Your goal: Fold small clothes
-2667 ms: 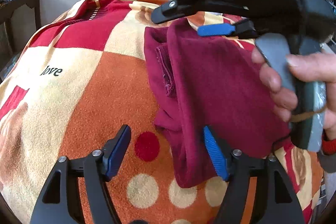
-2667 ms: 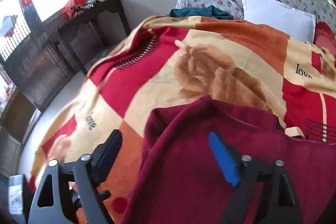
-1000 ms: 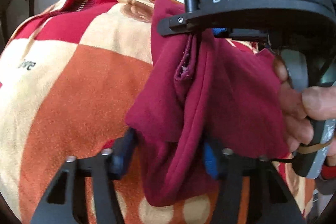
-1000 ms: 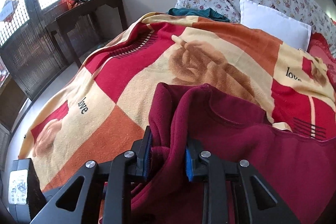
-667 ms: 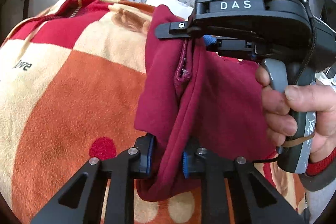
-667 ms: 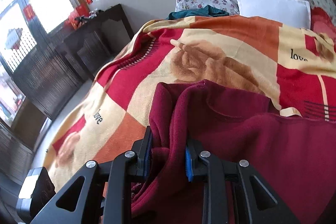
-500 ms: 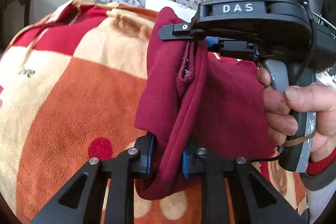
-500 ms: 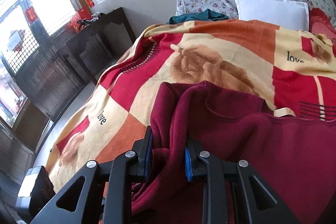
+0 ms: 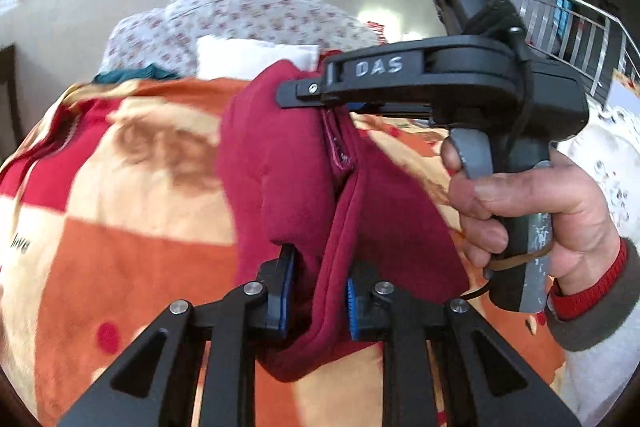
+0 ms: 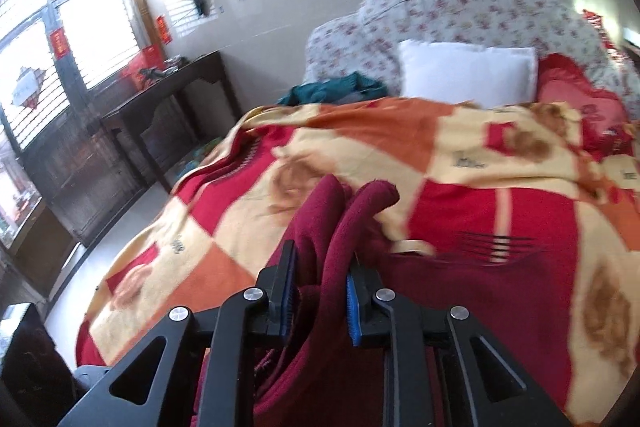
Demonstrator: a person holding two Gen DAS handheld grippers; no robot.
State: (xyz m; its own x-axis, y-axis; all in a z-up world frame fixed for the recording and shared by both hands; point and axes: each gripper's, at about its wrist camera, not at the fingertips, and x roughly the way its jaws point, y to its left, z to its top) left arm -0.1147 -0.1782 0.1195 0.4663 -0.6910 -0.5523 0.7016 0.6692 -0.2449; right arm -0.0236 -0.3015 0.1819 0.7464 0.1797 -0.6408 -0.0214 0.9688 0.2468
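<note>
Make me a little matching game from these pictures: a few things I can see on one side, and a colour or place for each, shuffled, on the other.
Things:
1. garment
2. pillow
3. blanket
4. teal cloth

Descriptions:
A. plain white, leaning on the floral cushions
B. dark red, pinched in both grippers
C. bunched at the head of the bed, left of the pillow
D. orange, cream and red patches, spread over the bed

Pairs: 1-B, 2-A, 3-D, 4-C

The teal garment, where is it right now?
In the right wrist view the crumpled teal garment lies at the bed's head, just left of the white pillow, against the floral cushions.
</note>
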